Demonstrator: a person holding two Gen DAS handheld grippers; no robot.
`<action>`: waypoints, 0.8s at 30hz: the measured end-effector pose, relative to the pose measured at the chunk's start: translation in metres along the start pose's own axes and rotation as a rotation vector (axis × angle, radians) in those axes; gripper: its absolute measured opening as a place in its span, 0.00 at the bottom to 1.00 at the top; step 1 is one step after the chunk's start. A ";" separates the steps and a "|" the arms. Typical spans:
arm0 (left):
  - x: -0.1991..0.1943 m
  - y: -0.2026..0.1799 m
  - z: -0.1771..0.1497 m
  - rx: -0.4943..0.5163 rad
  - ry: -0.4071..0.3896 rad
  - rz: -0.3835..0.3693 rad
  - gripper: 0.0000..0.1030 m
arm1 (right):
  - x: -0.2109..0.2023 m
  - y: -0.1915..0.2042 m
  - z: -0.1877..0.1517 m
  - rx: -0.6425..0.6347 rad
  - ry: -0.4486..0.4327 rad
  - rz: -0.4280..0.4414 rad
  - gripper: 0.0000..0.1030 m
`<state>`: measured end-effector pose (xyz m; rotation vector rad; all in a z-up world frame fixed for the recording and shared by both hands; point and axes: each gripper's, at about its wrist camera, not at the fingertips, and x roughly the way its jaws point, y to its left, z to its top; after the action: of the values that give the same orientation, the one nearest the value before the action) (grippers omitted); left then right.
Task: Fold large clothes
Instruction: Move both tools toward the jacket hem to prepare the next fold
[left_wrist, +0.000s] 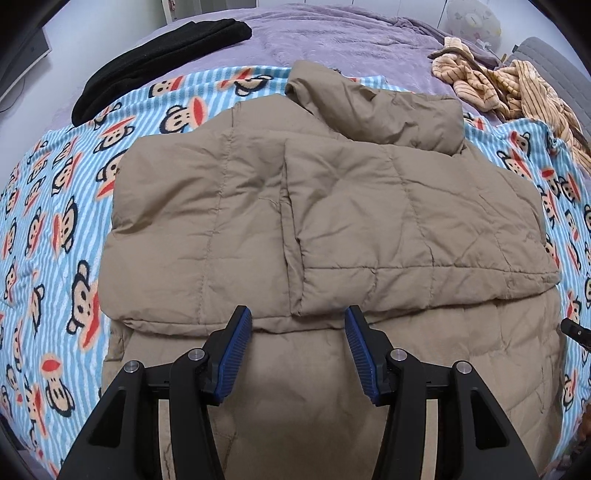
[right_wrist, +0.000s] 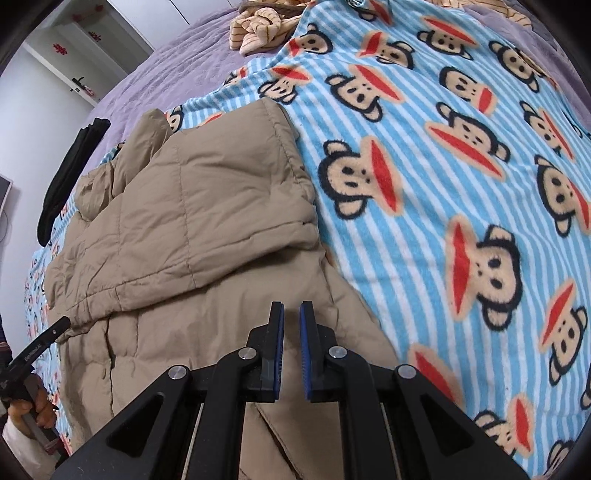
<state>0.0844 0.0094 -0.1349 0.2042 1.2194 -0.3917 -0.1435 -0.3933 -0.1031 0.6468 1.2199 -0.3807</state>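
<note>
On the bed, a tan quilted jacket (left_wrist: 332, 206) is laid flat over a blue-and-white striped blanket (left_wrist: 48, 221) printed with monkey faces. The upper half of the jacket is seen folded down over the lower half, so that a doubled layer ends in a straight hem across the middle of the garment, and the collar (left_wrist: 373, 110) is seen bunched at the far edge. From the right wrist view the same jacket (right_wrist: 207, 206) is seen lying along the left part of the blanket (right_wrist: 443, 184), with its folded edge just ahead of the fingers.

The left gripper (left_wrist: 298, 321) is held above the lower layer of the jacket, pointing steeply down; its blue pads (left_wrist: 236, 354) are set apart and nothing is caught between them. The right gripper (right_wrist: 291, 314) is held over the near right edge of the jacket; its jaws are drawn almost together with only a narrow slit left, and no cloth is seen gripped in it.

A black folded garment (left_wrist: 159, 62) is placed at the far left on the purple bedspread (left_wrist: 332, 40), well apart from the jacket. A crumpled striped tan garment (left_wrist: 509, 85) is left at the far right. At the left edge of the right wrist view a hand (right_wrist: 35, 406) is seen around a black handle.
</note>
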 end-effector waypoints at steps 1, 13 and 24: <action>-0.001 -0.002 -0.003 0.003 0.011 -0.007 0.53 | -0.001 0.000 -0.004 0.005 0.008 0.004 0.09; -0.048 -0.029 -0.048 -0.028 -0.023 0.047 0.91 | -0.026 -0.006 -0.034 -0.012 0.078 0.061 0.11; -0.089 -0.020 -0.106 -0.145 0.037 0.100 0.91 | -0.052 -0.010 -0.054 -0.051 0.146 0.110 0.58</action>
<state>-0.0414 0.0452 -0.0858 0.1478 1.2634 -0.2121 -0.2059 -0.3700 -0.0675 0.7043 1.3218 -0.2124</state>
